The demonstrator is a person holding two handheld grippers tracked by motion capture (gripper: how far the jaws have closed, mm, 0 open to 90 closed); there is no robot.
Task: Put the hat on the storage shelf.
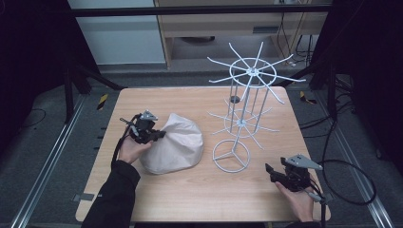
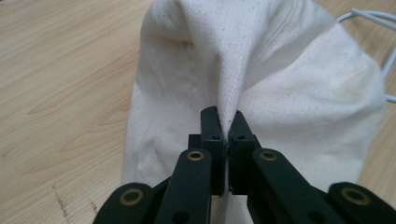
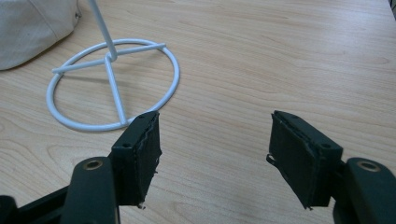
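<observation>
White cloth hat point(image 1: 173, 144) sits left of table point(image 1: 199, 194) centre, at 9 o'clock from the wire rack point(image 1: 242, 102). Left gripper point(image 1: 153, 135) is clamped tight on a pinched fold at the hat's 10 o'clock edge. Risk: the thin fold slips out on lifting, or the hat snags a rack arm. Left gripper view shows cloth between the jaws point(image 2: 227, 122). Right gripper point(image 3: 215, 156) hangs wide open and empty at 4 o'clock.

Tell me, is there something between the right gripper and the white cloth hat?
Yes. The round base of the white wire rack lies on the table between the right gripper and the hat. The left gripper is shut on a fold of the hat.
</observation>
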